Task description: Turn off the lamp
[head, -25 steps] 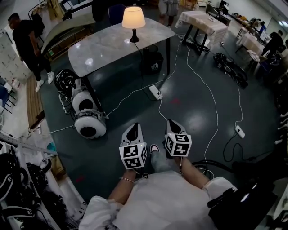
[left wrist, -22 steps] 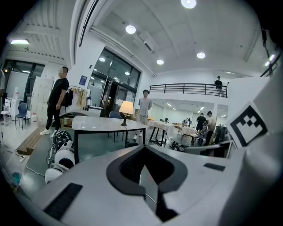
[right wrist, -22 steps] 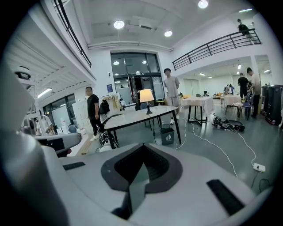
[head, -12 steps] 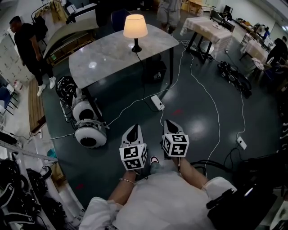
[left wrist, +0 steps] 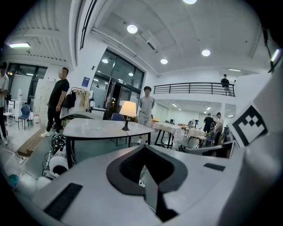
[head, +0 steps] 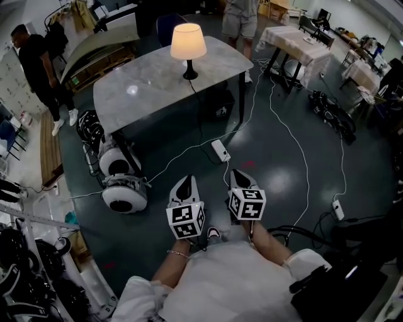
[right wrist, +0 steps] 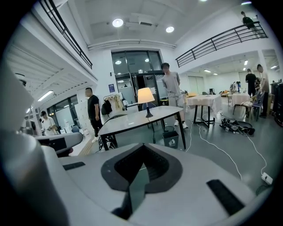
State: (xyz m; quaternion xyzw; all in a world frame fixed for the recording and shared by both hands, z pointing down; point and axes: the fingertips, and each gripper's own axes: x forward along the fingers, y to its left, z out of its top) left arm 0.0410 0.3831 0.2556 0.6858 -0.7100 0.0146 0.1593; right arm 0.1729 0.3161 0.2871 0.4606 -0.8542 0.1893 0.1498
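The lamp [head: 188, 43] has a cream shade on a dark stem and is lit. It stands near the far edge of a grey marble-look table [head: 145, 78]. Both grippers are held low over the dark floor, well short of the table. My left gripper [head: 186, 181] is shut with nothing in it, and my right gripper [head: 240, 174] beside it is also shut and empty. In the left gripper view the lamp [left wrist: 128, 110] shows far ahead above the shut left gripper [left wrist: 148, 178]. The right gripper view has the lamp [right wrist: 145, 96] over the right gripper [right wrist: 136, 178].
A white power strip [head: 220, 149] and long white cables lie on the floor ahead of the grippers. Round white machines [head: 121, 192] sit left of the table legs, a dark bin [head: 217, 107] beneath it. A person in black [head: 36, 56] stands left, another person [head: 240, 19] behind the table.
The table, lamp and power strip have slid down the head view toward the grippers. Both grippers keep their place in the frame and stay shut.
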